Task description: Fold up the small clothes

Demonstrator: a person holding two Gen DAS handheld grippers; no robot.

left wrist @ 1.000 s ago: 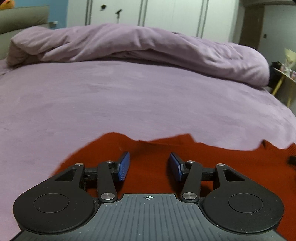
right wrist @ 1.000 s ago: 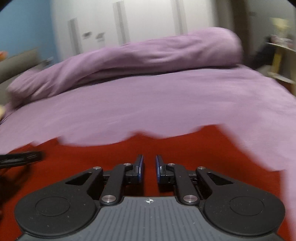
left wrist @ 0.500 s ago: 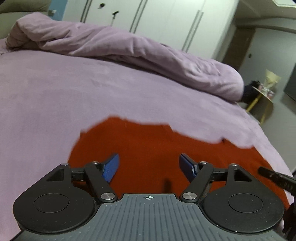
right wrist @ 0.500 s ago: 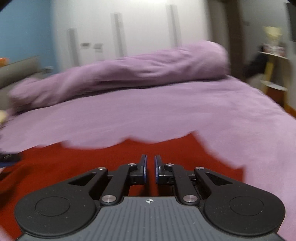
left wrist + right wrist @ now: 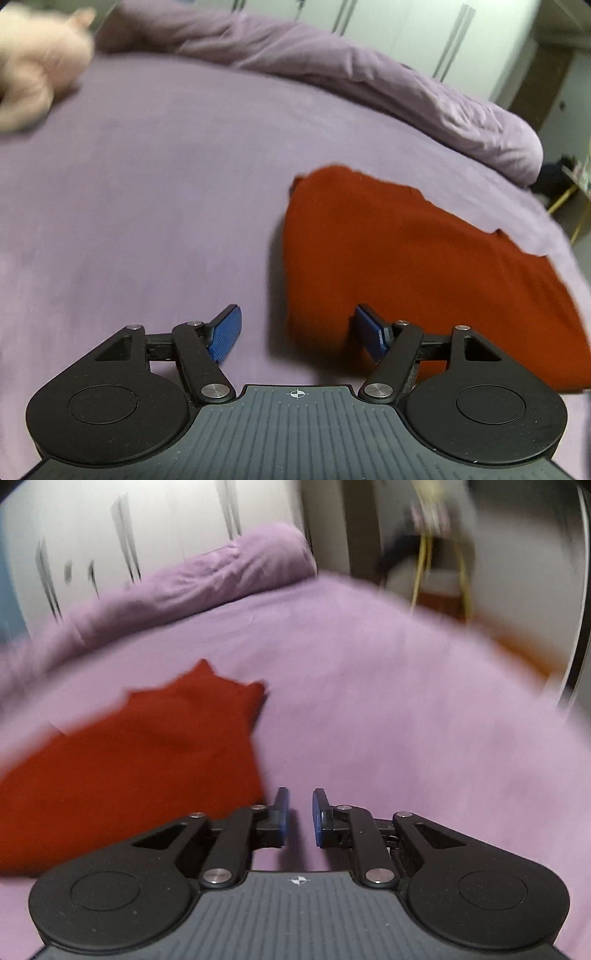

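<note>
A red garment lies folded flat on the purple bedsheet. In the left wrist view it fills the right half; my left gripper is open and empty, hovering at its near left edge, one finger over the sheet and the other over the cloth. In the right wrist view the garment lies at the left. My right gripper is just past its right edge, over bare sheet, jaws slightly apart and holding nothing.
A rolled purple duvet lies across the far side of the bed. A blurred pink soft object sits at the far left. White wardrobes stand behind. A yellow-legged side table stands beyond the bed's right edge.
Both grippers have pulled off the red garment and swung outward, the left to its left edge, the right to its right edge. The right jaws have parted slightly; the left opened wider.
</note>
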